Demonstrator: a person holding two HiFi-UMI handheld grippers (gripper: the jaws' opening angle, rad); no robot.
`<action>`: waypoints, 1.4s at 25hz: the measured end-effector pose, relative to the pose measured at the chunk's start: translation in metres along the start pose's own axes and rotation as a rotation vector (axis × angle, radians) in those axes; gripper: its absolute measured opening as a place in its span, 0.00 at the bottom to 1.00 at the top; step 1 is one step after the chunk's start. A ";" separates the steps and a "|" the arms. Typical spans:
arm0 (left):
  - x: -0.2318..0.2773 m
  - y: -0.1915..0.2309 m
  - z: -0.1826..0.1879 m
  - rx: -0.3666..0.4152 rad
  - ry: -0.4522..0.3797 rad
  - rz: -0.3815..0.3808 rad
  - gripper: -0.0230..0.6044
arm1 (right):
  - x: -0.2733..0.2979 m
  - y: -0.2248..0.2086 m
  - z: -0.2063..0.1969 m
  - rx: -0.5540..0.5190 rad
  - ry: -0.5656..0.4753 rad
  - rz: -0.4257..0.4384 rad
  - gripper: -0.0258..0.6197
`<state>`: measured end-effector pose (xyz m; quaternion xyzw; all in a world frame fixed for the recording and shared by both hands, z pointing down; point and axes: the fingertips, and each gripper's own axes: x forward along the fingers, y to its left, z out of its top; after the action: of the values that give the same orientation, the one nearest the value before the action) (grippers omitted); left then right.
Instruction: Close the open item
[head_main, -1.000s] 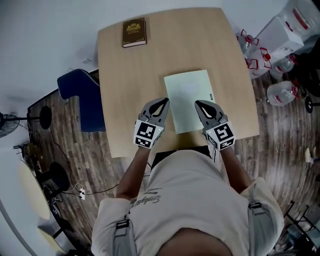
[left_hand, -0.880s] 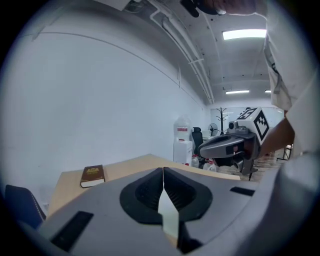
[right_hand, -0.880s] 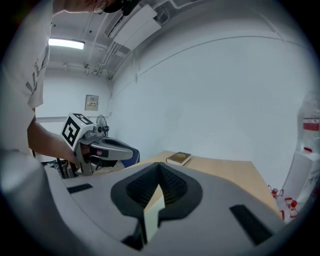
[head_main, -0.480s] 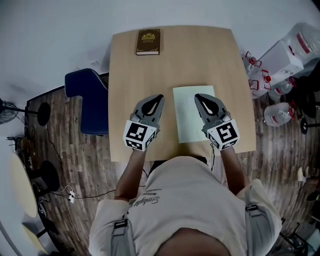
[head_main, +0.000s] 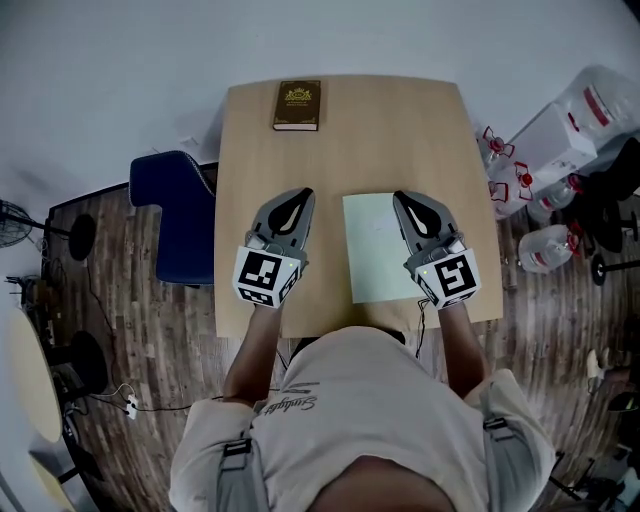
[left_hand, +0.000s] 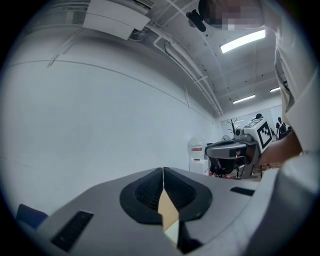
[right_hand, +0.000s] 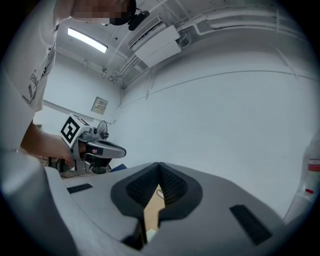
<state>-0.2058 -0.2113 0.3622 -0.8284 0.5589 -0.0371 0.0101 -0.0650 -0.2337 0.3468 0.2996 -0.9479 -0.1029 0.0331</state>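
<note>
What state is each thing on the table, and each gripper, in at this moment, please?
pale green folder: closed, lying flat near the front edge of the table.
brown book: closed, lying flat at the table's far edge.
left gripper: jaws shut, nothing between them, over bare table.
right gripper: jaws shut, nothing between them, over the right edge of the pale green folder.
</note>
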 end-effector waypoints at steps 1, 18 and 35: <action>0.000 0.000 0.001 0.003 -0.001 -0.001 0.06 | 0.000 0.000 0.002 -0.002 -0.004 -0.004 0.02; 0.010 -0.021 -0.011 0.040 0.060 -0.047 0.06 | -0.012 -0.007 -0.011 0.134 -0.005 -0.029 0.02; 0.005 -0.018 -0.030 -0.024 0.081 -0.029 0.06 | -0.008 -0.003 -0.024 0.134 0.035 0.006 0.02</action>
<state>-0.1895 -0.2085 0.3931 -0.8342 0.5472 -0.0642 -0.0231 -0.0536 -0.2359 0.3693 0.3002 -0.9528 -0.0339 0.0299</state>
